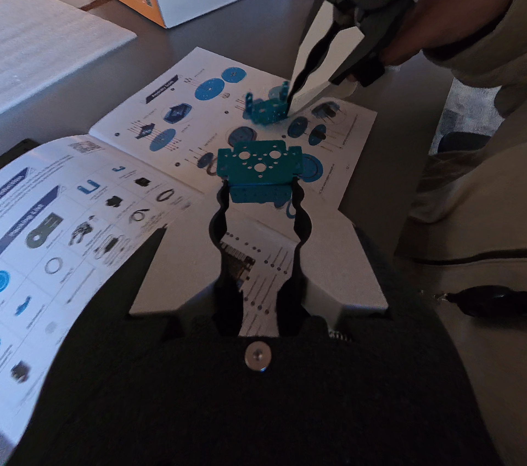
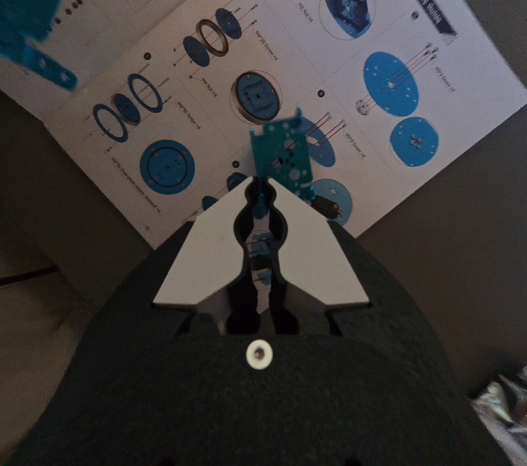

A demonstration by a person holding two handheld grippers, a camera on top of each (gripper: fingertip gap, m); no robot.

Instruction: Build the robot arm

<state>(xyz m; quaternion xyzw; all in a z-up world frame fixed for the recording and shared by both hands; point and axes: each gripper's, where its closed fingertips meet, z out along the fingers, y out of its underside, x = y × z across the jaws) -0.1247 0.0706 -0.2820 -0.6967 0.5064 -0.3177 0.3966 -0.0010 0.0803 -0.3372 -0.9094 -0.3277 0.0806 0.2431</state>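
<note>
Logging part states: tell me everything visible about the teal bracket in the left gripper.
The teal bracket looks like thin painted metal, bent: a flat plate with three large round holes, many small ones and tabbed corners, plus a perforated flange folded down at its near edge. The left gripper clamps that flange between its black fingertips, one at each end, holding the plate raised, roughly level, above the open instruction booklet. Nothing else touches it.

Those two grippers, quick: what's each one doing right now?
Left gripper: closed on a teal perforated bracket.
Right gripper: closed on a second teal bracket, over the open instruction booklet.
</note>
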